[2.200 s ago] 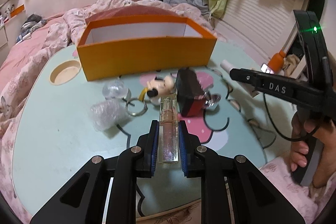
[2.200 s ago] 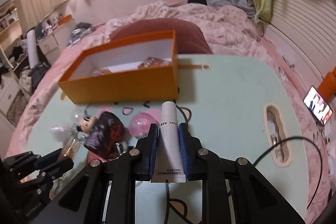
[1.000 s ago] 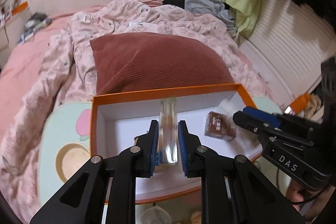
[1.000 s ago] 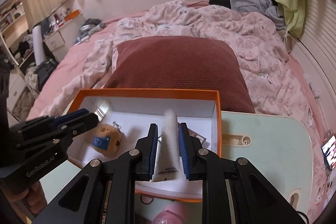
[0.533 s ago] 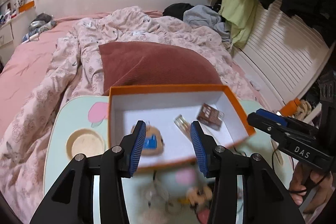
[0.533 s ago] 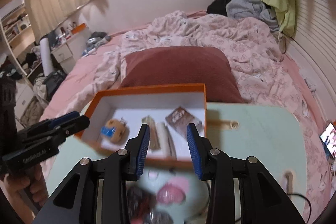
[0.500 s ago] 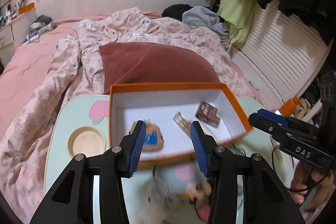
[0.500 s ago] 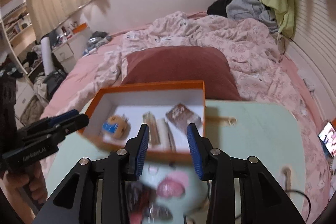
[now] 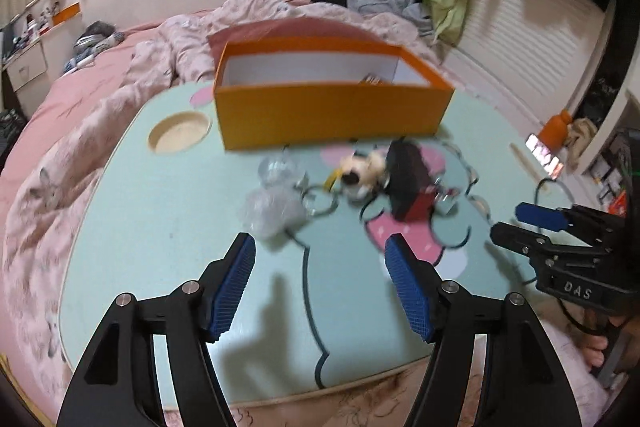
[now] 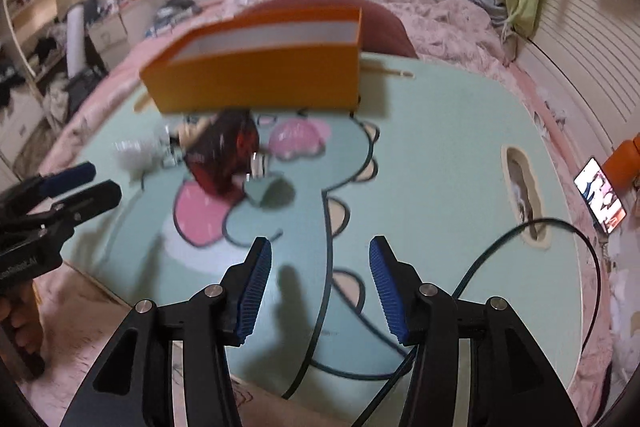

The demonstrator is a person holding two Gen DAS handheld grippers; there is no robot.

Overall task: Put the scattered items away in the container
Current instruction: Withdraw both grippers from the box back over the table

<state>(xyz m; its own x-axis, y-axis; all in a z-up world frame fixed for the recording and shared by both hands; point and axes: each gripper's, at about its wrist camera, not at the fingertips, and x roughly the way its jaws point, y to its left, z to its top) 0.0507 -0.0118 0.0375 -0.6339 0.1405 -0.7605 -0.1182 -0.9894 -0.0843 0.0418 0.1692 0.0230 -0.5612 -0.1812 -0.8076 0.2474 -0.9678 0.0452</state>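
Orange cardboard box beyond both tongs; left gripper and right gripper opening, empty; next, crumpled clear plastic wrap just ahead of left

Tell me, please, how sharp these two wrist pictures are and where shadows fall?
Left wrist view: the orange cardboard box and the clutter before it are smeared by motion, the left gripper crisp, its shadow on the mint-green table. Right wrist view: blurrier still across box and table; right gripper sharp, its shadow below; fisheye bends the edges.
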